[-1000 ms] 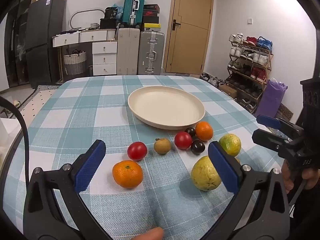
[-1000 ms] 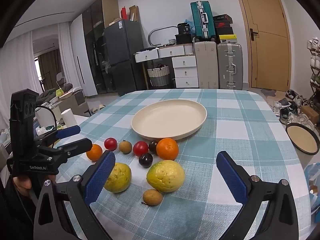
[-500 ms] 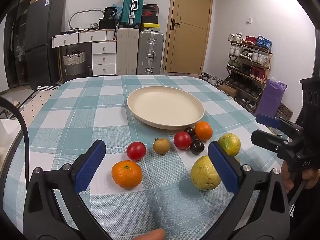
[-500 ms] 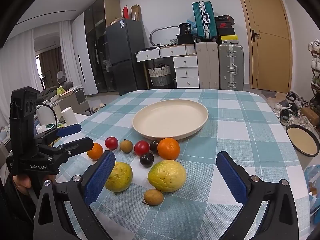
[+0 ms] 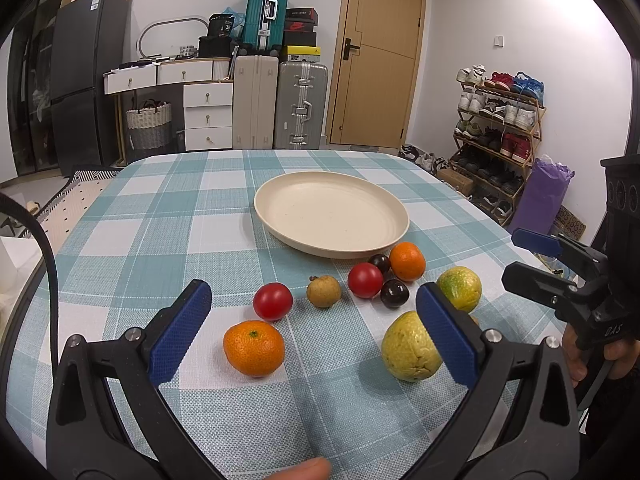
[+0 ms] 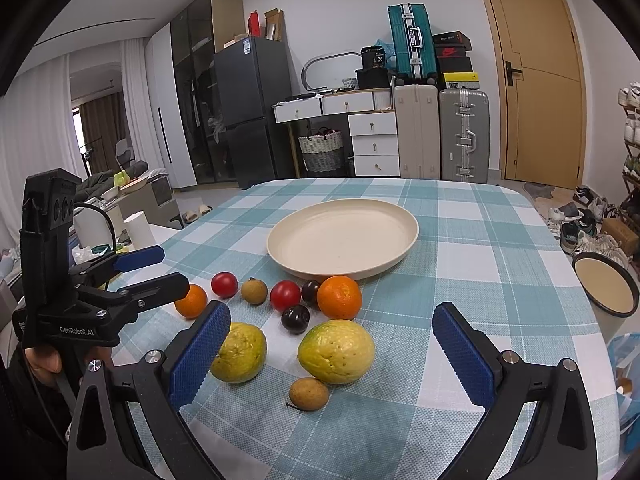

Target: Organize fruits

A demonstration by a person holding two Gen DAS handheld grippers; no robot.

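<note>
Hovering wide open and empty, the left gripper [image 5: 312,332] and right gripper [image 6: 332,344] face fruit scattered just before the cream plate [image 5: 280,204].

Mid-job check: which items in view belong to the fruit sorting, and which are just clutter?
Job: cream plate, two oranges, two red tomatoes, two dark plums, two yellow-green fruits, two small brown fruits.

Clutter: suitcases, shoe rack, fridge, white pot.

Someone's home, looked like a lived-in apartment, fridge [image 6: 256,108], stacked suitcases [image 5: 280,80], shoe rack [image 5: 498,120] by the door [image 5: 378,54], checked tablecloth [image 5: 180,216]
</note>
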